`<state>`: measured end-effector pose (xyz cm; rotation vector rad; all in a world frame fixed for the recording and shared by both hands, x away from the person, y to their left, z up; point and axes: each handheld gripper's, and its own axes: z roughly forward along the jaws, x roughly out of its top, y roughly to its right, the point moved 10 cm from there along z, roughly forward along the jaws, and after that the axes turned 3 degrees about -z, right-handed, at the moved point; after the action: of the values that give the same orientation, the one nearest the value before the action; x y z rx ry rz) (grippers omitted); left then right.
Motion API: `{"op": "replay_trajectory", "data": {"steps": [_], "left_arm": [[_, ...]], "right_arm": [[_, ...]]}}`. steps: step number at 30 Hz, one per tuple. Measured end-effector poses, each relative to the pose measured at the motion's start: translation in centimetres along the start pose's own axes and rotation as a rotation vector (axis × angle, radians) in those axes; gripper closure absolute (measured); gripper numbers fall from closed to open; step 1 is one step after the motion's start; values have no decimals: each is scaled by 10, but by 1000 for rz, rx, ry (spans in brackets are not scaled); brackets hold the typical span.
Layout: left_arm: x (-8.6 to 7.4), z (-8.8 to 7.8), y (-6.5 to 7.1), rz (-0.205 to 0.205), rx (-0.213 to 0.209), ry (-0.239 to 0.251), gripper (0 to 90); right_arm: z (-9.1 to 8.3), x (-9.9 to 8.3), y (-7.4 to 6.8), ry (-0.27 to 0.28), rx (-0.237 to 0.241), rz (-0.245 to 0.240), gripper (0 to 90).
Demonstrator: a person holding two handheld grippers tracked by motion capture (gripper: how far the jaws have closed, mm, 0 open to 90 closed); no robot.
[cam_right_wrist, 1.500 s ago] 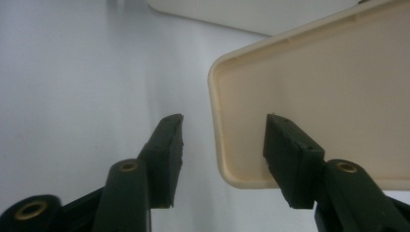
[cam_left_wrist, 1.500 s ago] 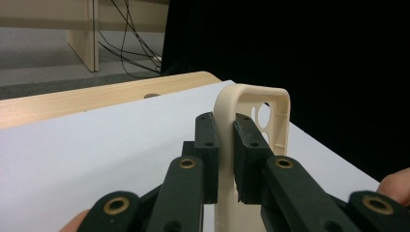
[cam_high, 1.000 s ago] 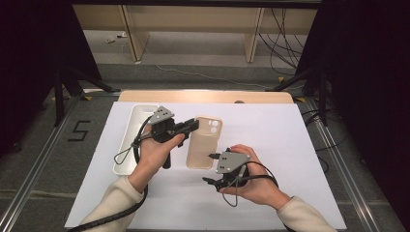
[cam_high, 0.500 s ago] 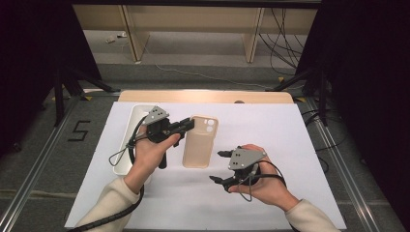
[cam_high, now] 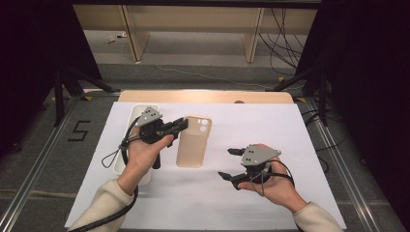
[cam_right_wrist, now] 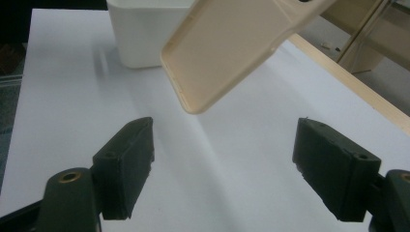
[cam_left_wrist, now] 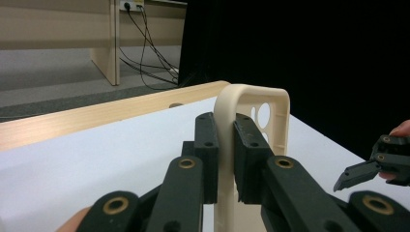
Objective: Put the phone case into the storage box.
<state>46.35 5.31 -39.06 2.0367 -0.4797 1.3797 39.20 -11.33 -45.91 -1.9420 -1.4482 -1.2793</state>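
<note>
At the left of the white-covered worktop [cam_high: 300, 130], a white rectangular tub [cam_high: 133, 116] stands just behind the person's left hand [cam_high: 140, 157]. The left gripper [cam_high: 181, 124] has its fingers [cam_left_wrist: 208, 145] clamped on one long side wall of a beige phone case [cam_high: 192, 142], gripping it near the end with the camera cut-outs. In the left gripper view the case wall stands upright between the two pads; in the right gripper view the case [cam_right_wrist: 227, 43] hangs tilted above the sheet, its open inner side showing, the tub [cam_right_wrist: 140, 34] behind it. To the right and nearer the person, well apart from the case, the right gripper [cam_high: 229, 163] lies in the right hand [cam_high: 275, 186]. Its fingers [cam_right_wrist: 125, 159] stand spread wide with nothing between them, having just been opening further. A pale wooden edge borders the far side of the worktop.
</note>
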Motion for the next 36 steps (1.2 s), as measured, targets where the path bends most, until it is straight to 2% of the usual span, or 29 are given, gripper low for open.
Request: {"op": "replay_trajectory", "data": {"steps": [19, 33, 34, 35, 36], "left_arm": [[5, -14, -5, 4, 9, 23, 816], [5, -19, -9, 6, 16, 25, 816], [4, -21, -10, -8, 29, 18, 816], [5, -21, -10, 9, 18, 26, 816], [4, -22, -10, -11, 28, 19, 816]], "right_arm": [[-25, -11, 20, 47, -60, 82, 234], [-36, -20, 30, 54, -96, 106, 235], [-37, -21, 31, 55, -101, 110, 234], [-38, -21, 31, 56, -100, 113, 235], [-39, -22, 32, 56, -104, 115, 234]]}}
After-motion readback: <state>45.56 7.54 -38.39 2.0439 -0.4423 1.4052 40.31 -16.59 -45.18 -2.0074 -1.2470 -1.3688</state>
